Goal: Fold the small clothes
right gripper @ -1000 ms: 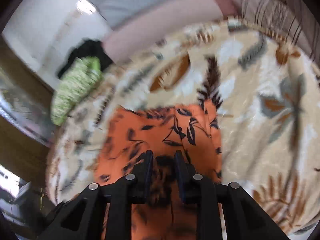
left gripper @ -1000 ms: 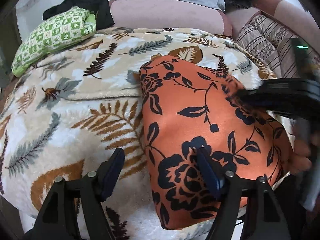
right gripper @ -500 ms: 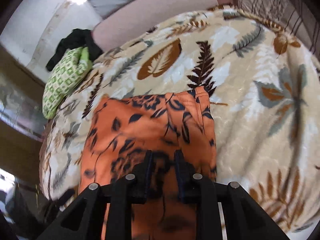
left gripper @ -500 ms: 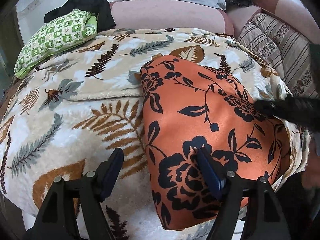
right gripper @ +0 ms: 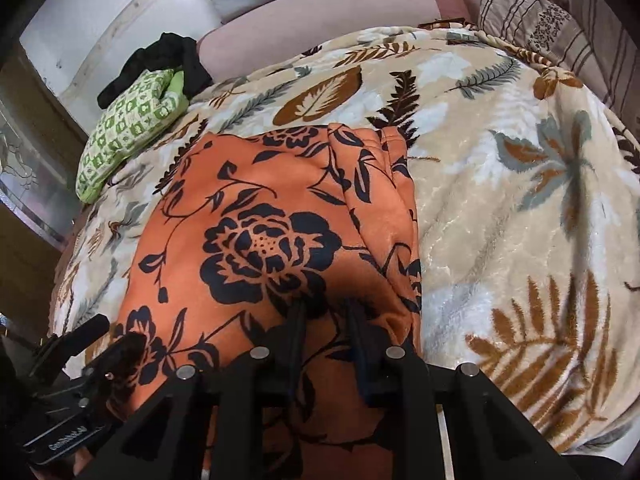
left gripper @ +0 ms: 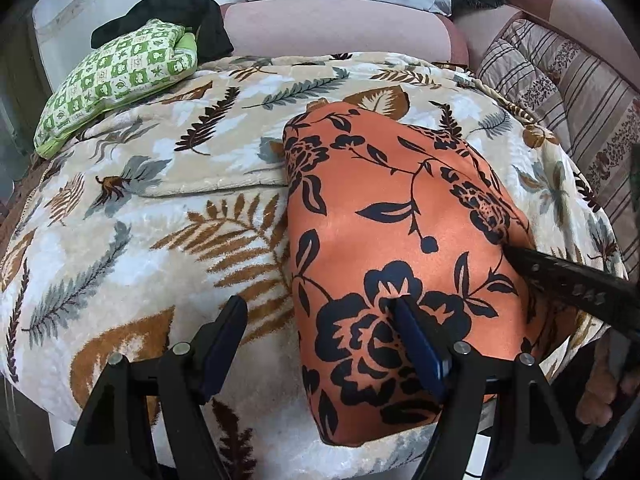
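**Orange floral garment flat on blanket, both grippers at its near edge**

While the far left of the left wrist view holds a green checked cushion with a black garment bunched behind it, both sit at the back edge of the leaf-print blanket, well apart from the work. The blanket covers a bed or sofa; which one cannot be told. A pink bolster runs behind it.

Left hand-held gripper: jaws stand wide apart. Its left finger hangs over bare blanket; its right finger lies over the near part of the orange floral garment, so the garment's left edge falls between the two fingers. No pinch on the cloth is visible.

The orange floral garment lies flat right of centre on the blanket, its long side running away from the camera, with a folded layer along its right edge, seen in the right wrist view.

Right hand-held gripper: jaws are drawn close together, a narrow gap remaining, tips pressed down onto the near end of the garment. Whether cloth is actually pinched between them cannot be told. A person's fingers show at the lower right of the left wrist view.

Striped cushions line the far right.
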The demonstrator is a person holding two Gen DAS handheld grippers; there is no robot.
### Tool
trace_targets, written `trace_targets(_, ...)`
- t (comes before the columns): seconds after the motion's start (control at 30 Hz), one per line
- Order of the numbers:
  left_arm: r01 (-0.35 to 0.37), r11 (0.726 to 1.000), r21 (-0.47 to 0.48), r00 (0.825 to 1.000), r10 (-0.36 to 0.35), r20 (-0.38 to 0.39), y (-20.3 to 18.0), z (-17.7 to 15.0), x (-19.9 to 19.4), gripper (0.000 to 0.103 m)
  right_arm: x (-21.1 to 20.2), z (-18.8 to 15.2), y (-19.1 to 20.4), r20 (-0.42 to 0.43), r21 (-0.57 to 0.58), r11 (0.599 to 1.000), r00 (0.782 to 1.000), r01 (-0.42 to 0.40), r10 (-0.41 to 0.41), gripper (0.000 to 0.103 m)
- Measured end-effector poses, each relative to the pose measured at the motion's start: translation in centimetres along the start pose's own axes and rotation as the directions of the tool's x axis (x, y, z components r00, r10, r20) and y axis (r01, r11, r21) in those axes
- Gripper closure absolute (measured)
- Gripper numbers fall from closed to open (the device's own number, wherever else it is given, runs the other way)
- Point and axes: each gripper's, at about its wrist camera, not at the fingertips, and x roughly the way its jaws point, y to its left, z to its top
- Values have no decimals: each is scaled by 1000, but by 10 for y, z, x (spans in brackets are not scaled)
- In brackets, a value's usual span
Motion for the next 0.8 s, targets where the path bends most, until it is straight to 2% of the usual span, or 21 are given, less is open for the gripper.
trace_targets(0.17, -7, 1000, 3, 1000, 7, -1, 0, -2, -5, 26, -29, -3, -3, 6, 42, 998, 999, -50, 50, 78)
trace_targets(0.3, -12, 1000, 0, 1000, 12, -3, 0, -5, -10, 26, -52, -14, 5, 20, -3, 999, 999, -44, 44, 78)
trace_targets(0.43, -21, 1000, 14, 1000, 21, -13, 0, -11, -7, 26, -37, -32, 6, -42, -13, 1000, 999, -23, 23, 78)
trace_targets(0.53, -39, 999, 32, 999, 39, -18, -1, -15, -6, 26, -24, -39, 4, -21, -26, 999, 1000, -23, 23, 77)
trace_targets(0.63, -40, 999, 26, 999, 40, -16, 1, -14, -13, 26, -28, -37, 6, -30, -40, 999, 999, -16, 15, 78)
trace_targets(0.8, -70, 997, 24, 997, 70, 14, 3, -13, -30, 26, -48, -30, 4, -28, 7, 999, 999, -40, 40, 78)
